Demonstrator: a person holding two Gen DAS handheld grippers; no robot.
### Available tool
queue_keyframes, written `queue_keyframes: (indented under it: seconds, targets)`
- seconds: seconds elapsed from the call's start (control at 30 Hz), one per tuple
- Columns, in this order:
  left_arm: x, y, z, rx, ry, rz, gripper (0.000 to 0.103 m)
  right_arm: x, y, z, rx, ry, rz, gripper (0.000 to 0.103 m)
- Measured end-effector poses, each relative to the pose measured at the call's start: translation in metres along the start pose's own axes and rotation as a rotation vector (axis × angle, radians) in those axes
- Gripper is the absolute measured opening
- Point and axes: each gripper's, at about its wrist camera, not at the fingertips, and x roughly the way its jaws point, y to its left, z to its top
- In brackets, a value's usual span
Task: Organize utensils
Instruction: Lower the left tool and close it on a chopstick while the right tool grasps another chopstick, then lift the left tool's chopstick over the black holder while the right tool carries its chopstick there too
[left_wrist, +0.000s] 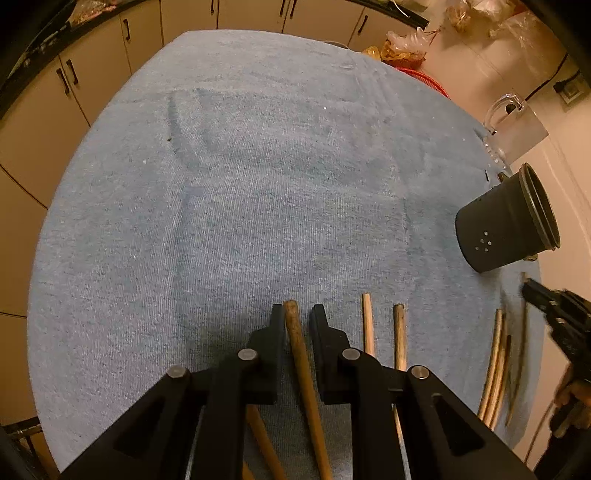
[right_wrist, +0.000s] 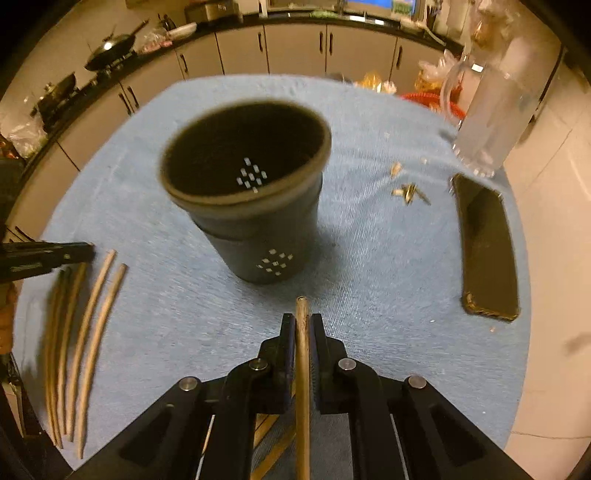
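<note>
My left gripper (left_wrist: 297, 314) points down at the blue towel (left_wrist: 240, 203), shut on a brown wooden chopstick (left_wrist: 301, 354) whose tip sticks out past the fingers. Two more chopsticks (left_wrist: 367, 321) lie just to its right. My right gripper (right_wrist: 303, 321) is shut on a pale chopstick (right_wrist: 303, 354), its tip close in front of the black perforated utensil holder (right_wrist: 255, 221), which stands upright. Several loose chopsticks (right_wrist: 92, 332) lie side by side at the left, with the left gripper's tip (right_wrist: 86, 253) above them. In the left wrist view the holder (left_wrist: 506, 229) and the right gripper (left_wrist: 526, 286) sit at the far right.
A dark phone (right_wrist: 487, 251) lies on the towel at the right, near a clear glass pitcher (right_wrist: 487, 110). Small metal bits (right_wrist: 408, 192) lie between holder and phone. Kitchen cabinets (right_wrist: 295, 48) ring the round table. A red basket (left_wrist: 428, 79) shows past the far edge.
</note>
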Motion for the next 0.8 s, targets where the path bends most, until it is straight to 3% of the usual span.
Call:
queue_keyframes:
  seconds: [0.23,0.8]
  targets:
    - [-0.002,-0.004,0.001,0.003,-0.039,-0.024,0.008,-0.054,-0.002,-0.009,0.011,-0.115,0.031,0.008]
    - [-0.155,-0.051,-0.002,0.150,-0.371,-0.201,0.007,-0.188,-0.024,-0.011,0.044,-0.406,0.063,0.008]
